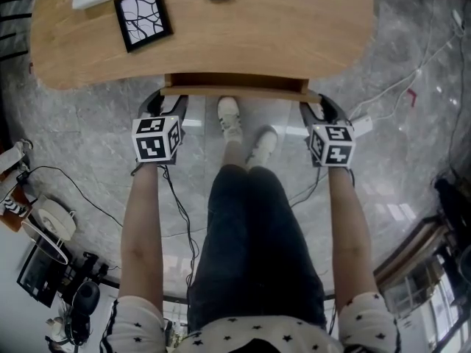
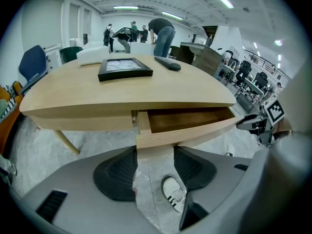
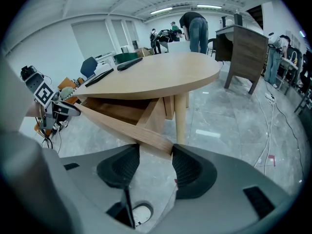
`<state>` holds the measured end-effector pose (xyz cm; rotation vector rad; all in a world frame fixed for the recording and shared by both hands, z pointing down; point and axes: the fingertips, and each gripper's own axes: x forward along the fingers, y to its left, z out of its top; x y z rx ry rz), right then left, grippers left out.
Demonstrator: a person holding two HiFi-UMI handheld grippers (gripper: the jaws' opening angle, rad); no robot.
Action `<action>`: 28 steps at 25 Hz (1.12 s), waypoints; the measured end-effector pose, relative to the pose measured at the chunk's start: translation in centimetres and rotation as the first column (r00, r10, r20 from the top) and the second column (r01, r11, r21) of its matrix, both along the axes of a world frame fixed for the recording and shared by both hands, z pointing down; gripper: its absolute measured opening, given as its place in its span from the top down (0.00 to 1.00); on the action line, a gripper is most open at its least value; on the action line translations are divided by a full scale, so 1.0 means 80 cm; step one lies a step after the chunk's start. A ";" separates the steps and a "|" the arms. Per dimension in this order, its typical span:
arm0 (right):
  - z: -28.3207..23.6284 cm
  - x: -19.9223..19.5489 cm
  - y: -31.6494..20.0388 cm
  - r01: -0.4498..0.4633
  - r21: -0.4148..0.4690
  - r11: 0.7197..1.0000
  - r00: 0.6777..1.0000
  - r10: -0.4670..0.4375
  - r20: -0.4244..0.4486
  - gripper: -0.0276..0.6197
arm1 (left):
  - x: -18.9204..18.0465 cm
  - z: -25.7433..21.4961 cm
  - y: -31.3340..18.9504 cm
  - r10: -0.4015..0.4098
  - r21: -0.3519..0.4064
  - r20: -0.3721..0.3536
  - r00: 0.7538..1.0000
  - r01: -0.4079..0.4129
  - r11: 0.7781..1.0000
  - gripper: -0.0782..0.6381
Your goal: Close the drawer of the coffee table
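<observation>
Pale wood coffee table (image 1: 294,28) has its drawer (image 1: 235,88) slightly pulled out under the near edge. The left gripper (image 2: 155,152) and right gripper (image 3: 156,150), jaws spread, sit at the drawer front's two ends. The forearms (image 1: 143,226) are straight, parallel, flanking the person's legs (image 1: 250,234).

The left forearm (image 1: 141,226) and right forearm (image 1: 352,226), both bare, stretch straight forward, parallel and well apart. Each ends behind its tool's marker cube (image 1: 156,139). The left tool (image 1: 165,103) and right tool (image 1: 318,110) point ahead, level with each other. On each tool the two dark padded jaws stand apart.
</observation>
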<state>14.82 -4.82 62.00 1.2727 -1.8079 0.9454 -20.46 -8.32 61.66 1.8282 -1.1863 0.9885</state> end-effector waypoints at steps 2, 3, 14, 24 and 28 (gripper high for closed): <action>0.000 0.002 -0.003 -0.001 0.000 1.000 1.000 0.001 -0.001 0.62 | 0.001 0.000 -0.003 0.000 0.000 -0.001 1.000 0.000 1.000 0.55; -0.001 0.002 -0.005 -0.001 0.001 1.000 1.000 0.001 -0.001 0.62 | 0.002 0.000 -0.005 -0.001 0.000 -0.002 1.000 0.001 1.000 0.55; -0.001 0.004 -0.025 0.001 0.004 1.000 1.000 -0.001 -0.003 0.62 | 0.004 0.000 -0.023 -0.006 0.006 -0.005 1.000 0.006 1.000 0.55; 0.000 0.006 -0.036 0.005 0.011 1.000 1.000 -0.004 -0.005 0.62 | 0.005 0.001 -0.030 -0.013 0.014 -0.007 1.000 0.013 1.000 0.55; -0.001 0.007 -0.040 0.003 0.016 1.000 1.000 -0.003 -0.004 0.62 | 0.007 0.000 -0.034 -0.016 0.019 -0.009 1.000 0.016 1.000 0.55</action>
